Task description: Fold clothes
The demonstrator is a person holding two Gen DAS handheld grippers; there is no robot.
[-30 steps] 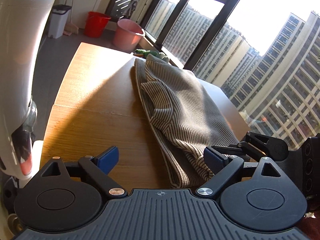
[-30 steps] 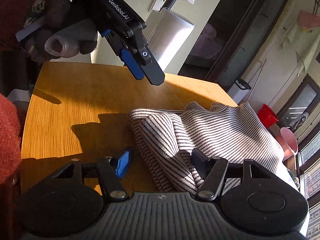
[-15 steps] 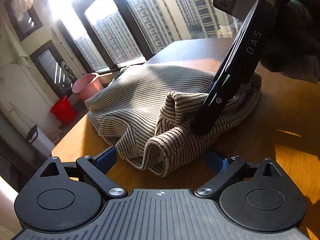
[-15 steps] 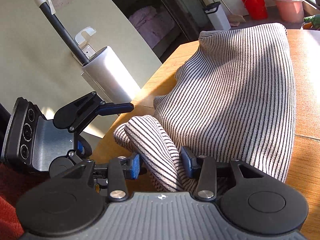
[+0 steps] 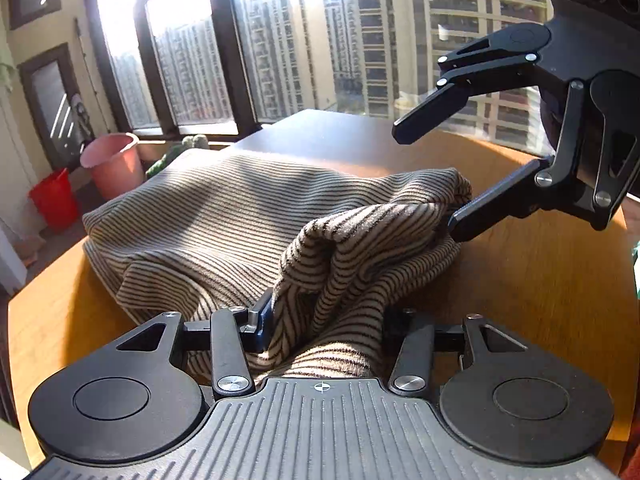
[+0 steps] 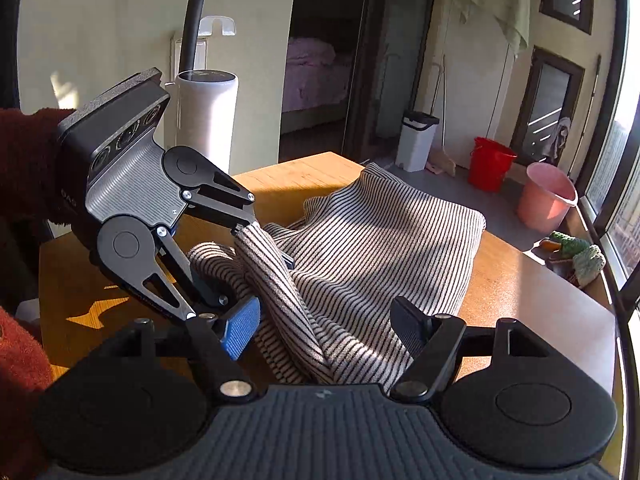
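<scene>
Both grippers work one bunched end of the beige dark-striped knit garment (image 5: 224,216) on the round wooden table (image 5: 540,280). The left gripper (image 5: 320,320), low centre, has cloth between half-closed jaws, though a firm pinch cannot be told; the right gripper (image 6: 324,320) gapes wide around cloth. Each should clamp firmly, then lift evenly.

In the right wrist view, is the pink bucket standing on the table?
No, the pink bucket stands on the floor beyond the table, next to the red bucket.
</scene>
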